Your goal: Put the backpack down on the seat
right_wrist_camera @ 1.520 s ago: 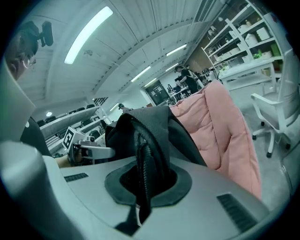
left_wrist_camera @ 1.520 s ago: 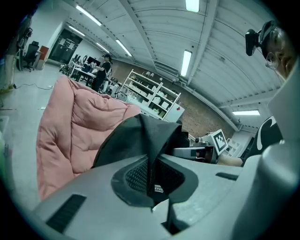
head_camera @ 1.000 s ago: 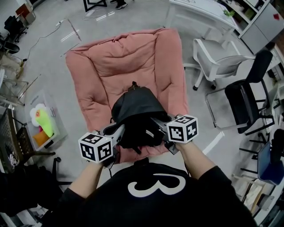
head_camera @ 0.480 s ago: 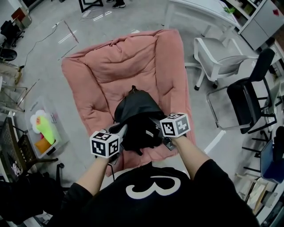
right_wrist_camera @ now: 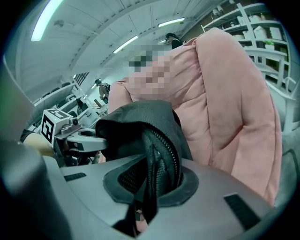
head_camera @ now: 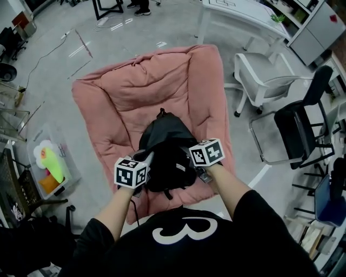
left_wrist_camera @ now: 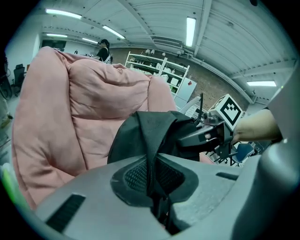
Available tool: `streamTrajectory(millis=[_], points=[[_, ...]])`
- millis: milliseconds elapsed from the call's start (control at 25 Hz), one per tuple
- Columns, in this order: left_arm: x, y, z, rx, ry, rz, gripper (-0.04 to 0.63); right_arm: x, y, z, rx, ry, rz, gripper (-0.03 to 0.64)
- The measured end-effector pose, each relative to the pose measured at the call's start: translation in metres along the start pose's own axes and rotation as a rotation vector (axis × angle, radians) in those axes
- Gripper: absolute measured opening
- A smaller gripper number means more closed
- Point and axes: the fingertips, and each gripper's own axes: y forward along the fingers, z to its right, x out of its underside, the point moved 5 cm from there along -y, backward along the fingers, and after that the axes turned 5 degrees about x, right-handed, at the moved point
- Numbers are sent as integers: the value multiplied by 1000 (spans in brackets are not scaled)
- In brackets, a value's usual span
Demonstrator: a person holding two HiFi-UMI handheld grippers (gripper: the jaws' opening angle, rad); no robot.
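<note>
A black backpack (head_camera: 165, 143) rests on the front part of a big pink cushioned seat (head_camera: 151, 86). My left gripper (head_camera: 148, 160) is at the bag's left side, shut on a black strap (left_wrist_camera: 151, 140) that runs between its jaws. My right gripper (head_camera: 189, 150) is at the bag's right side. A fold of black fabric with a zipper (right_wrist_camera: 161, 154) sits between its jaws, which are opening while the pads still touch the fabric. In the left gripper view the backpack (left_wrist_camera: 159, 124) stands against the pink cushion (left_wrist_camera: 61, 108), with the right gripper (left_wrist_camera: 206, 136) beyond it.
A white chair (head_camera: 265, 81) and a black office chair (head_camera: 300, 127) stand right of the seat. A white table (head_camera: 243, 11) is behind them. A clear bin with toys (head_camera: 51, 165) sits on the floor at the left. Grey floor surrounds the seat.
Both grippers have moved forward over the seat and closer together, with the backpack between them. The bag now lies lower on the cushion.
</note>
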Motion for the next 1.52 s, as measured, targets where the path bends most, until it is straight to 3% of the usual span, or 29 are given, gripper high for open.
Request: streamTrajectory(millis=[80, 280, 360, 440, 600, 760, 920, 1040, 1200, 1280, 1440, 1520], points=[[0, 5, -6, -2, -23, -5, 22, -2, 3, 2, 3, -6, 3, 61], [-6, 12, -10, -19, -42, -8, 30, -9, -3, 13, 47, -6, 62, 250], [-6, 11, -10, -35, -38, 1, 99, -7, -8, 19, 83, -10, 77, 286], [-4, 9, -11, -28, -50, 6, 197, -4, -16, 26, 112, -11, 89, 304], [-4, -4, -8, -18, -106, 60, 261, -4, -45, 34, 122, -78, 115, 305], [-6, -19, 5, -4, -154, 129, 281, -2, -80, 32, 120, -126, 148, 305], [-15, -31, 32, 10, -144, 164, 281, 3, -108, 13, 76, -171, 169, 304], [-25, -44, 59, 36, -118, 182, 278, 1, -134, -9, -7, -167, 223, 292], [-43, -60, 107, 141, -132, 231, 250, -7, -177, -37, -159, -135, 339, 115], [-56, -66, 135, 198, -125, 261, 201, -13, -199, -45, -202, -125, 389, 30], [-81, -84, 179, 281, -74, 324, 14, -23, -237, -59, -259, -140, 457, 5], [-92, -92, 196, 316, -66, 355, 6, -25, -252, -63, -290, -127, 471, 5]])
